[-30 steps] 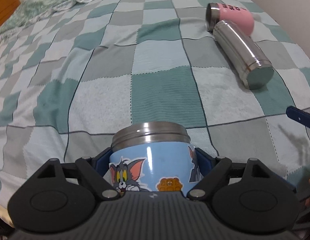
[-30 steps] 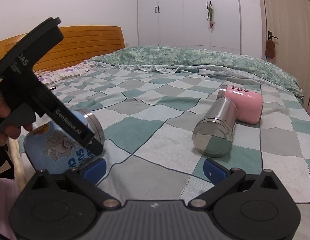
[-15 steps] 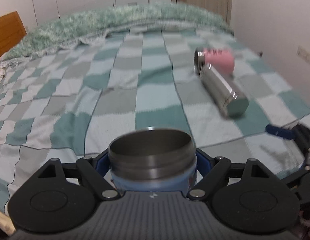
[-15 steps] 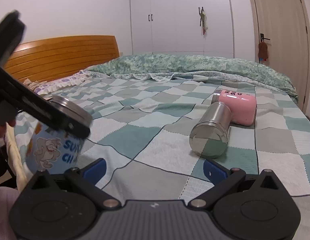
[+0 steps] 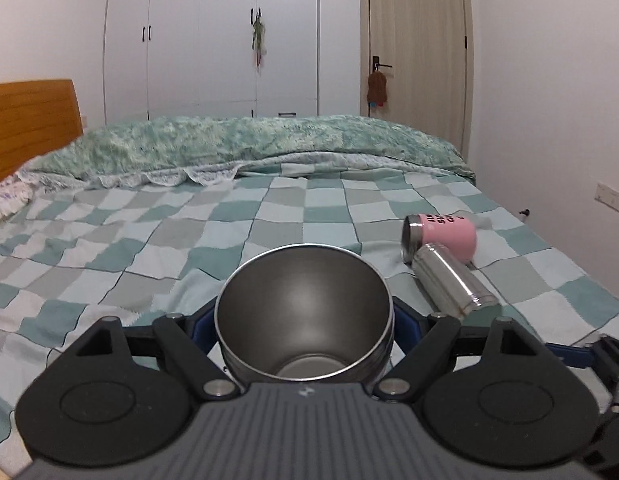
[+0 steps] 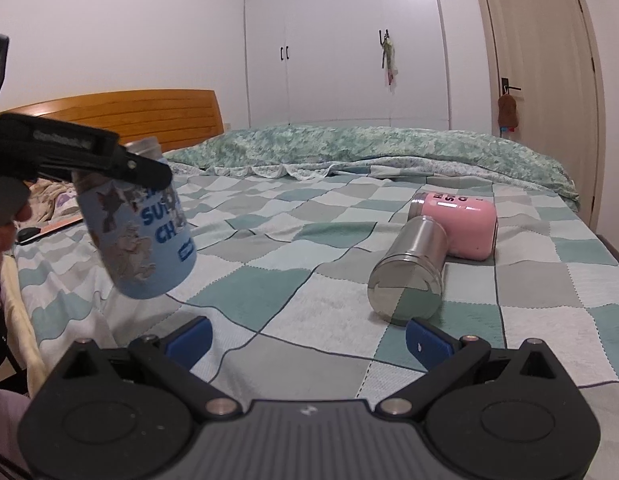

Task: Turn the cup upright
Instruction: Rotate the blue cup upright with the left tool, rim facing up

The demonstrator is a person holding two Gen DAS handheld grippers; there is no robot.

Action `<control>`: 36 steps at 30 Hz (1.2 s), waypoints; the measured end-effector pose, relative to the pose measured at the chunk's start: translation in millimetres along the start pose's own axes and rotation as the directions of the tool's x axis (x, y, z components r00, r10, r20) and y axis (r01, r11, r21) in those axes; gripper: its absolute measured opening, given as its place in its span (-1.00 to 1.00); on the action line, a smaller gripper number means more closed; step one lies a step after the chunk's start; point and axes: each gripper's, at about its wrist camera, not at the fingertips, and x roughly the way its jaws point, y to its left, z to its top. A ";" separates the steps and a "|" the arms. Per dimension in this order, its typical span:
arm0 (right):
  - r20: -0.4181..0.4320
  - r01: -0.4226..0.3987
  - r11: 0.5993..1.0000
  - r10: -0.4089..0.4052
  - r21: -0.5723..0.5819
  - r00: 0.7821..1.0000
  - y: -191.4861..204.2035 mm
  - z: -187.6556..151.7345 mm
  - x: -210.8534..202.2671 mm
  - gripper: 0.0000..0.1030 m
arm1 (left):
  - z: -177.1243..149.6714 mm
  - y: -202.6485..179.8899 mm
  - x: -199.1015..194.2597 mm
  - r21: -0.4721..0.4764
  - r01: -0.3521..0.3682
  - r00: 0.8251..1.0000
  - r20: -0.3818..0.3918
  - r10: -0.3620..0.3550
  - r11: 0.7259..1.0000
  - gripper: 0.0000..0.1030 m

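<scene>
Left tool (image 5: pixel 305 330) around airborne blue cup (image 6: pixel 139 232)

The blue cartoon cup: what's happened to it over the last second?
The left gripper, gripping throughout, lifted the blue cartoon cup off the checked blanket and swung it from lying down to nearly upright, mouth up. The pink cup and steel flask stayed lying; the right gripper stayed open.
</scene>
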 end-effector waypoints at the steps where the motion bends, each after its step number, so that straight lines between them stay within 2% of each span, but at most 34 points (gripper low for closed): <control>1: 0.001 0.003 1.000 -0.003 -0.001 1.000 0.3 -0.1 0.2 1.00 | -2.7 -0.7 4.5 -0.002 -0.004 1.000 0.004 0.004 1.000 0.64; 10: -0.007 0.016 1.000 -0.016 -0.009 1.000 2.3 -1.4 3.3 1.00 | -36.8 -2.1 31.0 0.007 -0.026 1.000 -0.001 0.026 1.000 0.64; 19: -0.001 0.016 1.000 -0.016 -0.012 1.000 3.6 -1.7 3.5 1.00 | -38.1 -4.5 28.6 0.029 -0.028 1.000 0.002 0.028 0.999 0.66; 22: 0.012 0.020 1.000 -0.020 -0.014 1.000 5.1 -1.3 0.7 1.00 | -38.1 -4.1 26.4 0.029 -0.011 1.000 0.009 0.010 1.000 1.00; 26: 0.045 0.028 0.999 -0.027 -0.015 0.999 9.2 1.9 -10.8 1.00 | -39.8 -2.6 11.6 0.026 0.018 0.999 0.037 -0.019 0.999 1.00; 31: 0.075 0.034 0.999 -0.033 -0.012 0.997 18.9 3.3 -31.2 1.00 | -33.9 -3.8 -15.2 0.055 -0.034 0.997 0.077 0.030 0.998 1.00; 36: 0.097 0.047 0.999 -0.045 -0.011 0.994 34.1 0.1 -58.6 1.00 | -30.6 -1.2 -55.8 0.058 -0.027 0.991 0.130 0.019 0.998 1.00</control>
